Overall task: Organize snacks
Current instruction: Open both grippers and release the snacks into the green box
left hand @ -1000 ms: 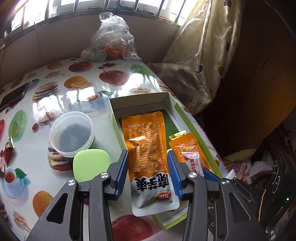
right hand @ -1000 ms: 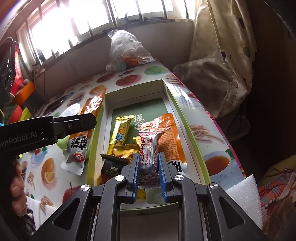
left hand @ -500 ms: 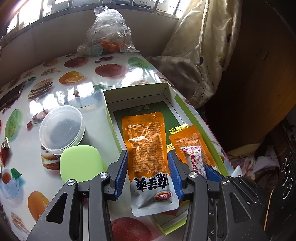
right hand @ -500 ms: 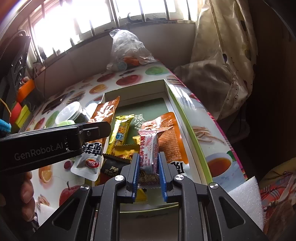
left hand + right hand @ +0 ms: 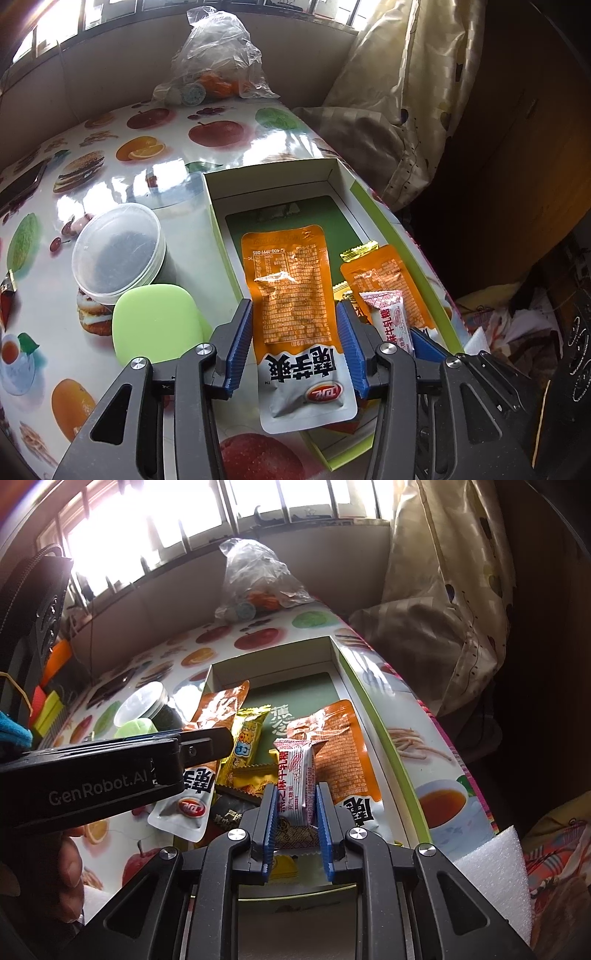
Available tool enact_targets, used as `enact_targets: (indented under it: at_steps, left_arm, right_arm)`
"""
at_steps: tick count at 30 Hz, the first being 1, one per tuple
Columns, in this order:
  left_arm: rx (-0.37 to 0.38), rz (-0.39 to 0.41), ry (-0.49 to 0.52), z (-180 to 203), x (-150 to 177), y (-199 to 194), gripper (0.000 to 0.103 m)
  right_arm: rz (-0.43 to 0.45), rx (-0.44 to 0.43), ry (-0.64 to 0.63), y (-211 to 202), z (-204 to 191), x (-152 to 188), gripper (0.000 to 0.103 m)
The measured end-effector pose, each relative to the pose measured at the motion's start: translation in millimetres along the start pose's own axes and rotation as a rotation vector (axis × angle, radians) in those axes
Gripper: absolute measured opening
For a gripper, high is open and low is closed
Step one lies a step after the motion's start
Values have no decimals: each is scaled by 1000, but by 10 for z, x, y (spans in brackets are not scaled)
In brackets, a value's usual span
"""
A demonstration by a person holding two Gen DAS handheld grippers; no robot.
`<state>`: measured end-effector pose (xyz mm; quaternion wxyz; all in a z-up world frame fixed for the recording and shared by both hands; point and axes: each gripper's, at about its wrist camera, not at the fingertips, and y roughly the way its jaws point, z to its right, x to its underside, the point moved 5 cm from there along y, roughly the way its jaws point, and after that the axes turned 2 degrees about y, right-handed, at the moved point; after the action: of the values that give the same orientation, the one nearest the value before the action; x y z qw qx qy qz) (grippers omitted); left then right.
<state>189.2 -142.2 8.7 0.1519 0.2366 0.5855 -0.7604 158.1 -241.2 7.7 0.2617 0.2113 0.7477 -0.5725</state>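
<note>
Since a second ago the left gripper (image 5: 295, 343) has carried its orange pouch (image 5: 291, 295) from the table side over the box (image 5: 384, 218) wall, and its jaws have just been opening, pads now slack beside the pouch between them. The right gripper (image 5: 297, 821) stays clenched on 1 white-red candy bar (image 5: 297, 786). Ahead of the right jaws: 2 orange pouches, 1 yellow pack (image 5: 245, 738), 1 dark wrapper (image 5: 229, 810); left of the left jaws, 1 lidded tub (image 5: 118, 254), 1 green case (image 5: 157, 325).

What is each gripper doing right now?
Left gripper: jaws have just been opening; orange packet between them, seemingly released.
Right gripper: shut on the white candy bar.
</note>
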Motion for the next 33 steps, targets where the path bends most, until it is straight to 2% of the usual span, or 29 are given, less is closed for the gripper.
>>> enact_targets:
  at_steps: [8,18,33]
  left_arm:
    - [3,-7,1,1,14,-5,49]
    - [2,-5,4,0,29,-42,50]
    - [15,51,14,18,30,-296,51]
  right_arm:
    - [6,2,-7,-26,-30,-3,21]
    - [16,16,-18,-80,-86,-1,30]
    - [43,29,-32,-194,-164,-8,43]
